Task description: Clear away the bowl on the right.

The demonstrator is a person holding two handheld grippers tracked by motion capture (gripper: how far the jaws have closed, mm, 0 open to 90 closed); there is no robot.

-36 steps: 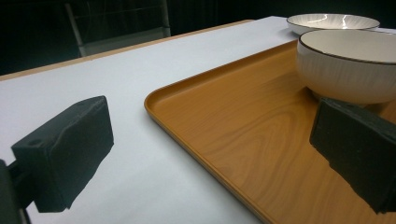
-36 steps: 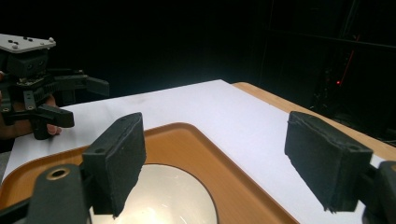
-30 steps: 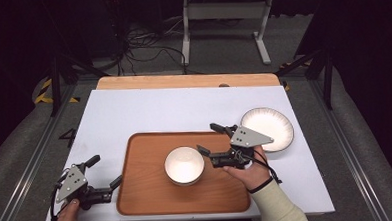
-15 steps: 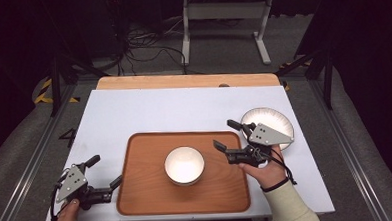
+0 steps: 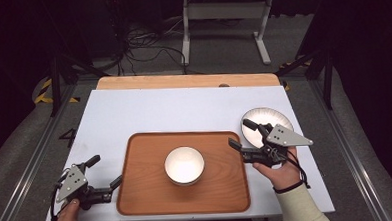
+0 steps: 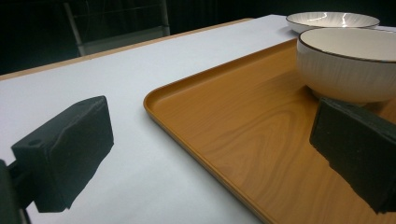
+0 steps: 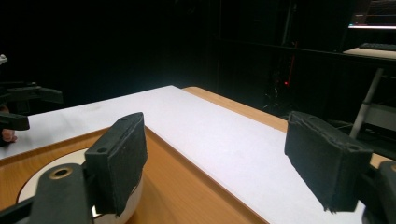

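Nearest the person, the left tool (image 5: 97, 173) waits at the tray's (image 5: 137, 193) near-left corner, jaws spread and empty. The bowl (image 5: 184, 164) sits mid-tray, apart from both tools. The right tool (image 5: 241, 135), also spread with nothing between its jaws, hovers over the tray's right edge, just beside the plate (image 5: 279, 119) on the counter (image 5: 184, 111). The step in hand looks like fetching that plate (the bowl seems placed); the next move calls for turning the right tool toward the plate's rim and closing on it.
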